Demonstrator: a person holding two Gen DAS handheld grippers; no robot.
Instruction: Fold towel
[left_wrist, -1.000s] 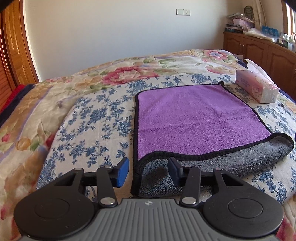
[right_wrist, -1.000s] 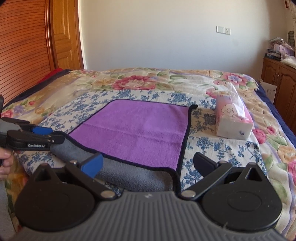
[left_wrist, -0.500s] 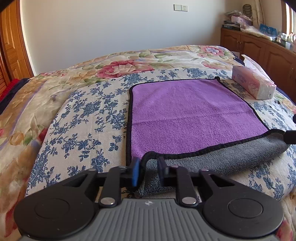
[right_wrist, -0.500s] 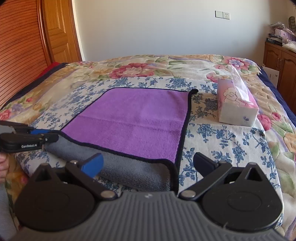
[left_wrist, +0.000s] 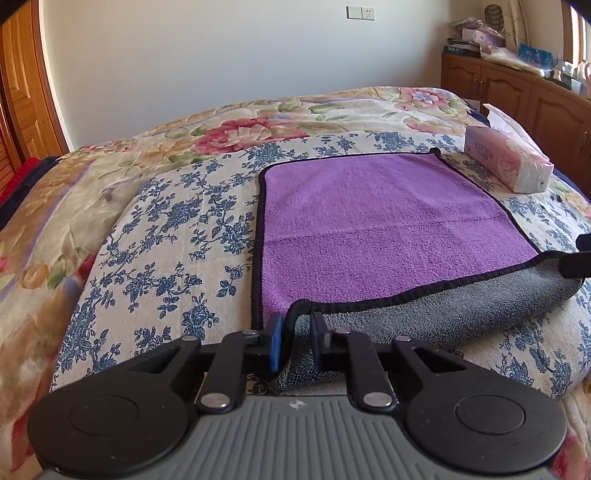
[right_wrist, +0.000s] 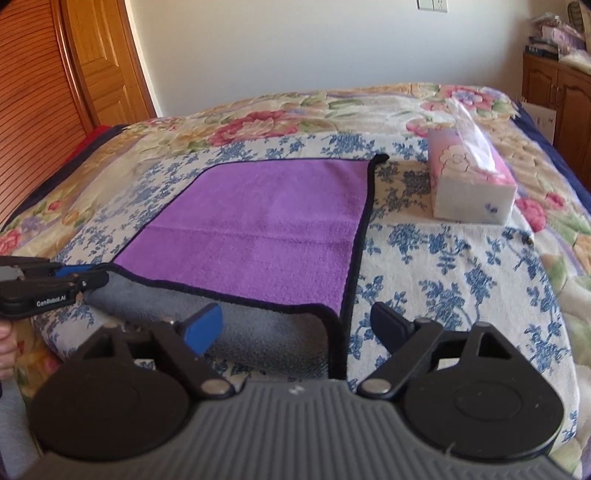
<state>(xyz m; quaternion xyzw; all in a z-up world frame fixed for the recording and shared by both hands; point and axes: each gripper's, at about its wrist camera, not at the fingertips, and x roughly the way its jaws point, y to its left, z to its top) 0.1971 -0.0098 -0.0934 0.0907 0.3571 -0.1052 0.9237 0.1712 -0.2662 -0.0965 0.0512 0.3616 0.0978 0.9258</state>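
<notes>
A purple towel (left_wrist: 373, 225) with a black hem and grey underside lies flat on the bed; its near edge is rolled back, showing grey (left_wrist: 443, 314). It also shows in the right wrist view (right_wrist: 266, 229). My left gripper (left_wrist: 295, 334) is shut on the towel's near left corner. My right gripper (right_wrist: 295, 325) is open, its jaws wide apart on either side of the near right corner, not holding it. The left gripper also shows at the left in the right wrist view (right_wrist: 88, 277).
A pink tissue box (left_wrist: 508, 160) lies on the bed to the right of the towel, also in the right wrist view (right_wrist: 469, 184). The floral bedspread (left_wrist: 166, 229) surrounds the towel. Wooden cabinets (left_wrist: 517, 88) stand at the right, a wooden door (right_wrist: 55, 74) at the left.
My left gripper has closed from open onto the towel's near left corner. The right gripper has stayed open and moved a little closer to the right corner.
</notes>
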